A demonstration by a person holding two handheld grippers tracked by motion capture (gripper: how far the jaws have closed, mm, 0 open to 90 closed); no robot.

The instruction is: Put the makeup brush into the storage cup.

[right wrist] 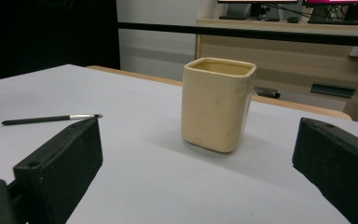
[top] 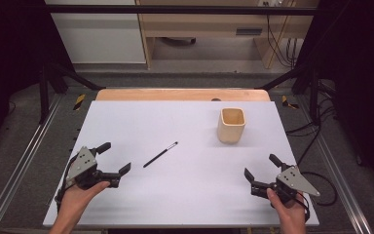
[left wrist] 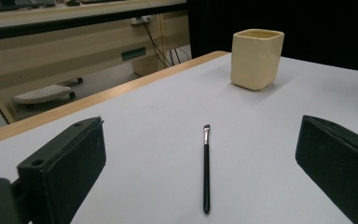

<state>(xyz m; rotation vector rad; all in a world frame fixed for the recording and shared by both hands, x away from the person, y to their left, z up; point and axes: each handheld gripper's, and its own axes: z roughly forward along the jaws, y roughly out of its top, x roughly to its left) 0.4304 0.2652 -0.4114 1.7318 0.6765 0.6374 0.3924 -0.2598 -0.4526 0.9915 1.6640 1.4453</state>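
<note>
White matte table (top: 185, 195) is lying flat, rectangular, with a pale wood edge strip (top: 182, 94) running along its far side. High view is giving the whole layout; the gripper views are showing only low slices of it plus a wooden desk and cables behind.

Cream cup (top: 232, 125) is standing upright on the far right part of the table, squarish with rounded corners, smooth glazed-looking walls, open top. Right gripper view is showing faint round dimples on its side (right wrist: 216, 111), which the high view is not resolving. Left gripper view is putting it far off at upper right (left wrist: 256, 58).

Left gripper (top: 111, 158) is sitting at near left in a hand, jaws spread wide, holding nothing; black blocky jaws are flanking the brush in the left gripper view. Right gripper (top: 262, 166) is sitting at near right in the other hand, jaws also wide apart and empty, framing the cup in its own view. Grey three-cornered plates are topping both.

Thin black brush (top: 160, 154) is lying flat mid-table, angled, well apart from the cup, just ahead of the left gripper. Left gripper view is showing its silver ferrule and small dark tip pointing away (left wrist: 206, 168). Right gripper view is catching it sideways at left (right wrist: 49, 119).
</note>
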